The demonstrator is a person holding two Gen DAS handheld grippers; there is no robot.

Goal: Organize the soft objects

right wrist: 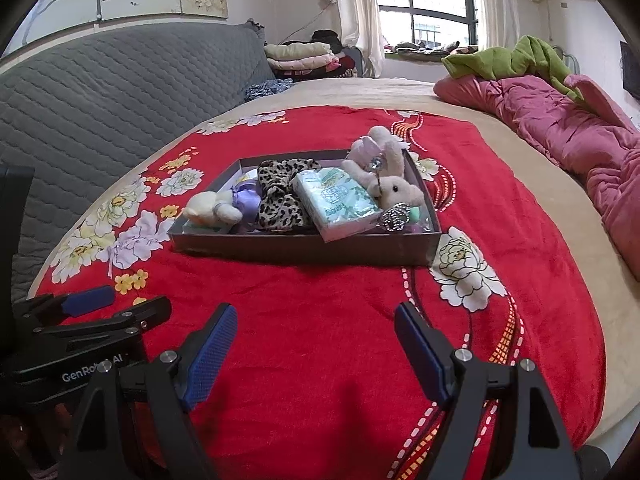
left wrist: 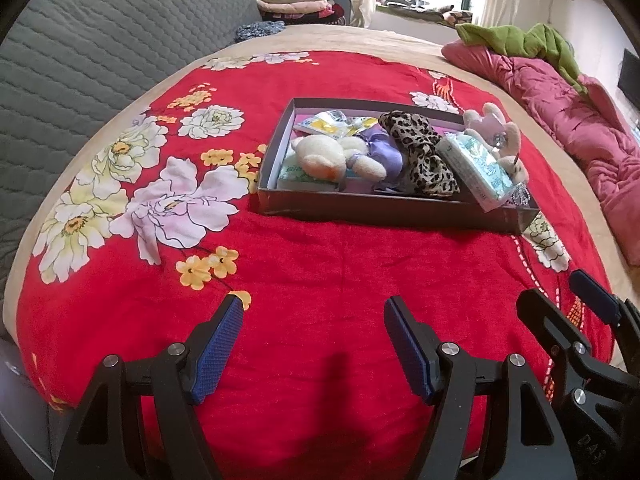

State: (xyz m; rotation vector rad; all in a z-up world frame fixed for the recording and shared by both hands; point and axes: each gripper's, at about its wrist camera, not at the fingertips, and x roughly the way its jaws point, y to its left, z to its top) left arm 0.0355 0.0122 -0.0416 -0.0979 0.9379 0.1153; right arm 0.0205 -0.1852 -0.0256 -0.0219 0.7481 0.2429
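Blue-padded and spread wide, our left gripper [left wrist: 314, 344] and right gripper [right wrist: 316, 350] hover side by side above the red blanket [left wrist: 320, 272], neither one holding anything. Beyond them on the blanket sits the dark tray [left wrist: 384, 210], where the soft things lie packed together: a cream bear [left wrist: 320, 156] at the left end, a purple cloth [left wrist: 384, 152] just beside it, a leopard scrunchie [left wrist: 424, 156] in the middle, and a tissue pack [right wrist: 340, 200] tilted against the right side. On that pack leans a rabbit toy [right wrist: 394, 184] with a sparkly charm [right wrist: 394, 216] hanging below it. Yellow packets [left wrist: 332, 126] lie toward the tray's far wall. Farther off, we see a pink quilt [right wrist: 560, 136] on the right and folded clothes [right wrist: 304, 58] by the window.
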